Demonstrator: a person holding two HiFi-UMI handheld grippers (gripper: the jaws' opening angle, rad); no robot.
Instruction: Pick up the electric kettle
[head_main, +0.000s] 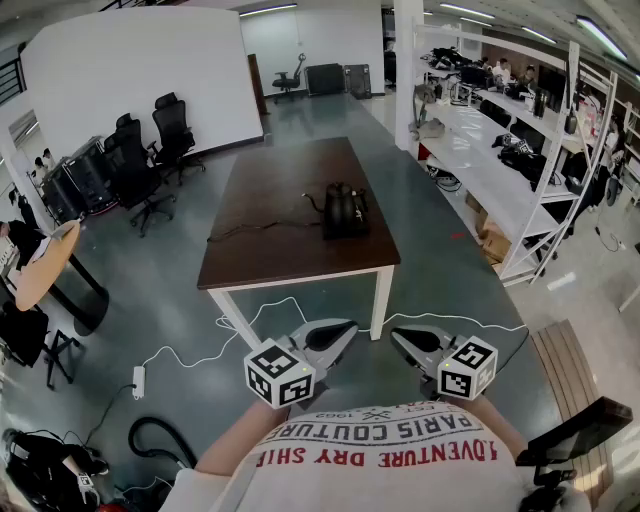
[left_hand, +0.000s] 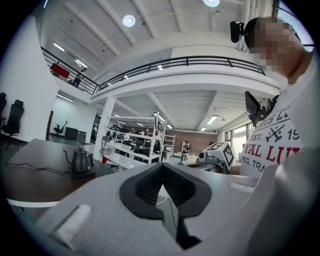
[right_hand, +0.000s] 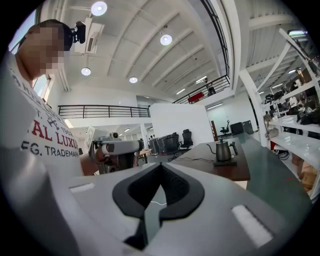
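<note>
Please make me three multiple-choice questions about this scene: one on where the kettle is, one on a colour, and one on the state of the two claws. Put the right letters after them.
1. Where does the electric kettle stand?
A. On the floor
B. On its base on the brown table
C. On a white shelf

2. What colour are the table's legs?
A. White
B. Black
C. Red

3. In what state are the left claw and the right claw?
A. Both shut and empty
B. Both wide open
C. The left one shut on the kettle

Answers:
1 B: the head view shows it on the tabletop, towards the near edge.
2 A: the legs are white under the dark top.
3 A: each gripper view shows the jaws together with nothing between them.
</note>
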